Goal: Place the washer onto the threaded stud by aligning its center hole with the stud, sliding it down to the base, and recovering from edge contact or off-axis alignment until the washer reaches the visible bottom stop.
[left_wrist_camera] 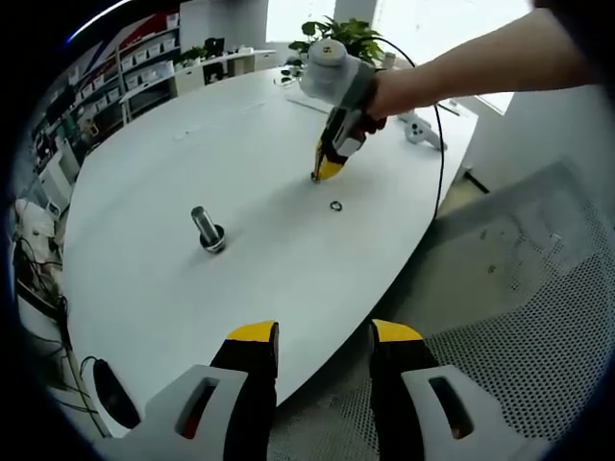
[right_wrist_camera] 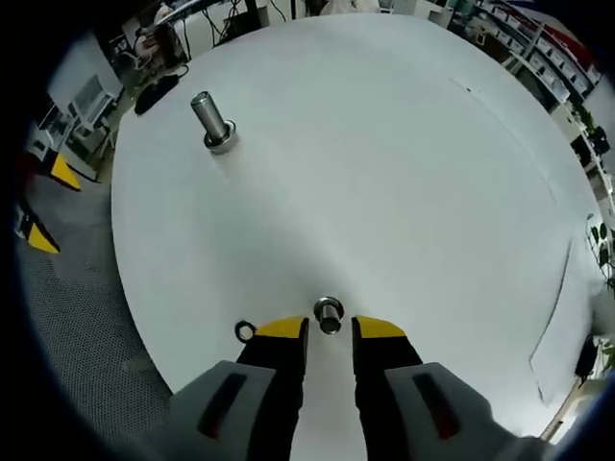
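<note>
The task is near its start — the washer point(right_wrist_camera: 246, 331) lies flat on the table point(right_wrist_camera: 384, 173), just left of the right gripper point(right_wrist_camera: 330, 329). Its half-open jaws flank a small stud point(right_wrist_camera: 329, 313), not gripping. The left gripper point(left_wrist_camera: 325, 338) hangs open, empty — the big stud point(left_wrist_camera: 207, 230) is bare.

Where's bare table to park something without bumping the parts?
Free: the wide white table beyond the small stud, and the stretch between it and the tall stud. Crowded: around the right gripper, with the washer beside its yellow tip.
</note>
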`<control>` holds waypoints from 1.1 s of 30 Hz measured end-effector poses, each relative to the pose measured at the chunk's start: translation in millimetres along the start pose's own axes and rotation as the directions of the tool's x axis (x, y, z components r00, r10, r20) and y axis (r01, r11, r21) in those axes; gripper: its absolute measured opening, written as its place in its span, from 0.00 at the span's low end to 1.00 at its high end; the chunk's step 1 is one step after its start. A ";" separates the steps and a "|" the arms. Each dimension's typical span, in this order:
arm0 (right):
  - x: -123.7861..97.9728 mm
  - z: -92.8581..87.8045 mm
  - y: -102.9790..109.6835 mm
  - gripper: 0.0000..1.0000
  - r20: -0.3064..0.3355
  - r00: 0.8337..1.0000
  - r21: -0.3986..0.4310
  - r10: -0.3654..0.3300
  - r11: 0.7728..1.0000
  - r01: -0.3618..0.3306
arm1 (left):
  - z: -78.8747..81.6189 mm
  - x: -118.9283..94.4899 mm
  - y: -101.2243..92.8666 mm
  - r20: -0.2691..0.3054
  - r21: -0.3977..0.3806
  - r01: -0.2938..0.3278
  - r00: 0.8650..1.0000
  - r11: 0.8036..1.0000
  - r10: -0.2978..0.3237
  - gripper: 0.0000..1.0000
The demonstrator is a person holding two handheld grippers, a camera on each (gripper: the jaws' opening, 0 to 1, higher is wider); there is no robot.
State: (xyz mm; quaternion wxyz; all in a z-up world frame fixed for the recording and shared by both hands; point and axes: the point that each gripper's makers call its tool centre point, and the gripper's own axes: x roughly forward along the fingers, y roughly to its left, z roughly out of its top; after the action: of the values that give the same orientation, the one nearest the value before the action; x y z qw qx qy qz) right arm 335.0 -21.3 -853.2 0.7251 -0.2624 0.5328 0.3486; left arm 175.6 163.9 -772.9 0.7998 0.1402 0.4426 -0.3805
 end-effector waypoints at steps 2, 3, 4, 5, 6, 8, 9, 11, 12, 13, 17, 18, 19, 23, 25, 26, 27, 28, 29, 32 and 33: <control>-1.1 -5.0 2.8 0.21 -0.004 1.000 0.017 0.003 1.000 -0.003 | 0.3 0.1 -0.1 0.001 -0.003 0.002 1.000 1.000 -0.002 0.36; -1.8 -6.9 5.7 0.22 -0.003 1.000 0.029 0.002 1.000 -0.002 | -0.2 0.3 -0.3 -0.001 -0.002 0.003 1.000 1.000 -0.003 0.36; -2.3 -8.7 10.1 0.22 0.005 1.000 0.066 0.014 0.998 -0.014 | -0.4 0.6 -0.2 -0.002 0.000 0.002 1.000 1.000 -0.002 0.36; -2.2 -9.3 12.6 0.22 0.014 1.000 0.091 0.025 0.996 -0.026 | -0.5 0.6 -0.2 -0.003 0.002 0.002 1.000 1.000 -0.002 0.36; -2.7 -11.9 14.1 0.23 0.013 0.999 0.101 0.029 0.994 -0.030 | -0.6 0.6 -0.5 -0.003 0.002 0.002 1.000 1.000 -0.002 0.36; -2.9 -15.9 18.5 0.24 0.014 1.000 0.093 0.028 0.995 -0.029 | -0.8 0.8 -1.1 -0.004 0.003 0.003 1.000 1.000 -0.003 0.36; -2.6 -17.6 21.3 0.24 0.012 0.999 0.086 0.032 0.996 -0.033 | -0.9 0.8 -0.7 -0.005 0.005 0.002 1.000 1.000 -0.002 0.36; -3.2 -17.3 25.7 0.24 0.029 0.999 0.049 0.031 0.998 -0.032 | -0.3 0.6 -0.6 -0.003 0.006 0.002 1.000 1.000 -0.002 0.36; -3.8 -16.9 30.2 0.24 0.040 0.998 0.043 0.039 0.998 -0.041 | -0.1 0.3 -0.1 -0.003 0.007 -0.002 1.000 1.000 0.002 0.36; -4.0 -17.4 32.7 0.24 0.043 0.998 0.047 0.045 0.998 -0.047 | 0.2 0.1 0.5 -0.002 0.010 -0.005 1.000 1.000 0.005 0.36; -3.0 -17.2 45.9 0.24 0.050 0.996 0.020 0.069 0.997 -0.070 | -1.3 0.8 -0.2 -0.009 0.011 -0.002 1.000 1.000 0.002 0.36; -2.5 -17.0 49.5 0.24 0.051 0.996 0.013 0.077 0.997 -0.078 | -1.8 0.8 -0.2 -0.011 0.015 -0.003 1.000 1.000 0.003 0.36; -2.2 -16.7 52.8 0.24 0.053 0.995 0.009 0.084 0.996 -0.085 | -1.8 0.7 -0.3 -0.012 0.017 -0.003 1.000 1.000 0.004 0.35; 1.6 -15.4 59.7 0.24 0.063 0.993 0.008 0.104 0.994 -0.105 | -1.0 0.3 -0.1 -0.007 0.014 -0.003 1.000 1.000 0.003 0.35; 3.2 -15.4 62.3 0.24 0.056 0.993 0.002 0.104 0.995 -0.104 | -0.7 0.3 0.2 -0.004 0.008 -0.001 1.000 1.000 0.001 0.35; 3.4 -15.3 62.8 0.24 0.055 0.993 0.000 0.104 0.995 -0.104 | -0.8 0.4 0.1 -0.004 0.007 -0.001 1.000 1.000 0.001 0.35; 4.6 -15.2 63.6 0.24 0.054 0.993 -0.007 0.104 0.995 -0.104 | -1.0 0.5 0.1 -0.005 0.009 -0.001 1.000 1.000 0.001 0.35; 5.3 -14.8 64.7 0.24 0.054 0.993 -0.014 0.106 0.994 -0.105 | -1.1 0.6 0.0 -0.005 0.011 -0.001 1.000 1.000 0.001 0.36; 5.7 -14.7 65.3 0.24 0.052 0.993 -0.018 0.106 0.994 -0.105 | -1.1 0.6 -0.1 -0.006 0.011 -0.001 1.000 1.000 0.001 0.36; 9.0 -19.4 67.0 0.23 0.016 0.995 -0.064 0.097 0.993 -0.096 | -0.7 0.3 0.1 -0.005 0.011 -0.003 1.000 1.000 0.003 0.36; 10.5 -17.6 65.2 0.22 0.021 0.996 -0.077 0.090 0.993 -0.088 | -0.7 0.3 0.2 -0.004 0.008 -0.002 1.000 1.000 0.002 0.36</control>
State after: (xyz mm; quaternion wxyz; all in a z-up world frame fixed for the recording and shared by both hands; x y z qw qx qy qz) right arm 275.3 8.3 -869.0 0.7050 -0.2614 0.5214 0.4035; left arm 175.4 164.3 -773.5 0.7987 0.1446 0.4425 -0.3813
